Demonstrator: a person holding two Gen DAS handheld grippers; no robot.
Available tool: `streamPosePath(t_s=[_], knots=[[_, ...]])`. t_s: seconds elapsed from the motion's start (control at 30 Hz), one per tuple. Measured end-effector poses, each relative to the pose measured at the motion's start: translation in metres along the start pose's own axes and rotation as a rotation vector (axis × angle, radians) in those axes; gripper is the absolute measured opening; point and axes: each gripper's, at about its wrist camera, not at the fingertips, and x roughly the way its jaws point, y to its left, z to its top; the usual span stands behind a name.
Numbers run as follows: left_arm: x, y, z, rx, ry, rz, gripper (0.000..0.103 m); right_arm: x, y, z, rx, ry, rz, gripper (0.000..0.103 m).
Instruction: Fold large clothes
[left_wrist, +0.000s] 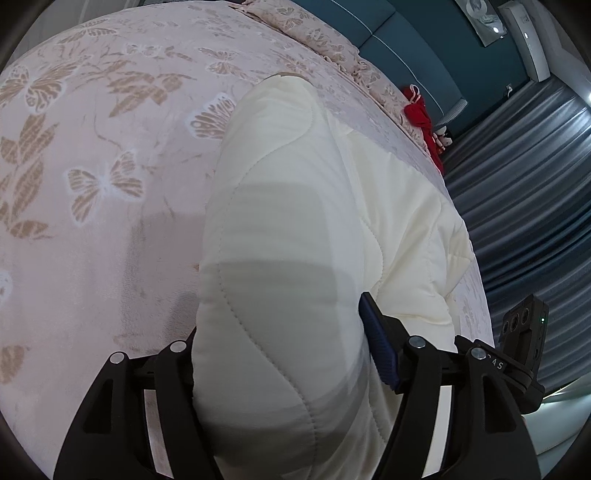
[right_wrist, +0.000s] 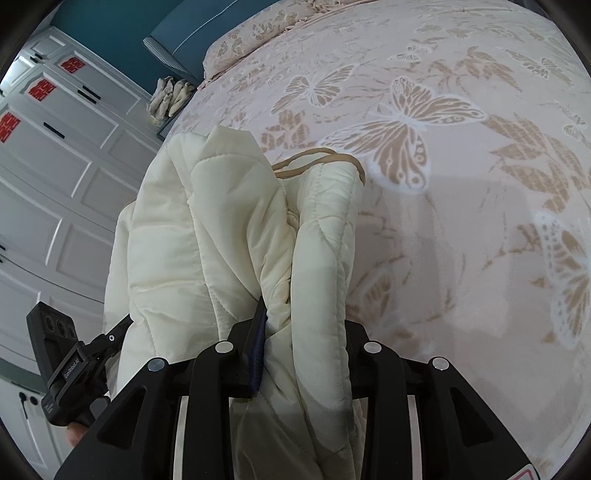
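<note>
Looking at the bed (left_wrist: 92, 240) first: it's a big soft mound under a pinkish cover with a woven tan butterfly pattern, so nothing laid on it sits truly flat.

The cream quilted jacket (left_wrist: 280, 229) lies along the bed's edge, puffy, with wavy stitch lines and a slick-looking shell. My worry is that this padding springs back, so a fold could pop open or the whole bundle could slide off the edge toward the floor.

The left claw (left_wrist: 280, 354) is pinching a fat roll of the jacket, jaws wide around it. The right claw (right_wrist: 295, 350) pinches a thinner bunch of layers. If either grip slackens unevenly, I'd guess the layers shift and the fold goes crooked.

A tan cord loop (right_wrist: 321, 157) near the far end might snag too.
</note>
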Motion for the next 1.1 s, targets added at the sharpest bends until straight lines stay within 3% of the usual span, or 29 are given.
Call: streamPosePath(t_s=[0.5, 0.57, 0.63, 0.7, 0.8, 0.9, 1.0, 1.1], knots=[[0.004, 0.001, -0.005, -0.007, -0.023, 0.041, 0.075, 0.009, -0.003, -0.006, -0.002, -0.032, -0.028, 0.039], [0.002, -0.002, -0.006, -0.003, -0.032, 0.069, 0.079, 0.009, -0.004, -0.006, 0.004, -0.029, -0.032, 0.041], [-0.001, -0.006, -0.005, 0.008, -0.051, 0.137, 0.087, 0.008, -0.006, -0.004, 0.022, -0.024, -0.043, 0.055], [-0.007, -0.013, -0.005, 0.025, -0.061, 0.197, 0.090, 0.002, -0.010, 0.000, 0.059, -0.010, -0.046, 0.058], [-0.034, -0.030, -0.005, 0.071, -0.098, 0.292, 0.089, -0.025, -0.011, 0.002, 0.091, -0.038, -0.057, 0.058], [-0.077, -0.041, -0.019, 0.114, -0.147, 0.299, 0.089, -0.076, -0.003, -0.010, 0.021, -0.104, -0.036, 0.059], [-0.118, -0.046, -0.045, 0.148, -0.153, 0.313, 0.090, -0.112, 0.005, -0.037, -0.094, -0.104, -0.037, 0.059], [-0.140, -0.053, -0.086, 0.236, -0.122, 0.394, 0.090, -0.131, 0.004, -0.068, -0.096, -0.078, 0.011, 0.059]])
